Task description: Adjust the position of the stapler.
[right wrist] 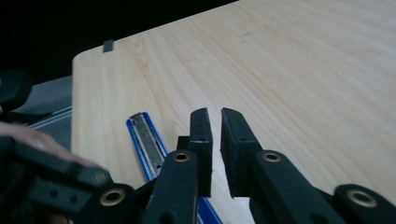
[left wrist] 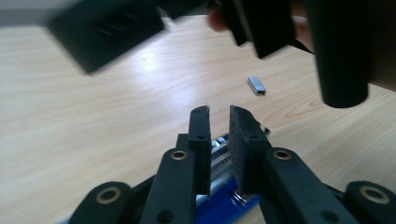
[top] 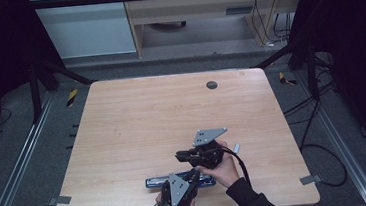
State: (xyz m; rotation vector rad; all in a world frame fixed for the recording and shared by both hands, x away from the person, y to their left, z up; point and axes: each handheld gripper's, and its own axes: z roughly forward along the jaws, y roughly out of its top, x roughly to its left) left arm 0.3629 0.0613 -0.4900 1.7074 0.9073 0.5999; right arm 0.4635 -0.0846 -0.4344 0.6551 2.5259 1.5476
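Note:
A blue stapler, folded out flat with its metal staple channel showing, lies near the table's front edge. My left gripper hovers over its right part, jaws a small way apart with nothing between them; the stapler lies below them. My right gripper is held just beyond it and points left. Its jaws stand slightly apart and empty, above the stapler. A short strip of staples lies on the wood to the right.
The wooden table has a round grommet hole near its far edge. Metal rails run along both sides on the floor, and cables trail at the right. A person's hand holds the right gripper.

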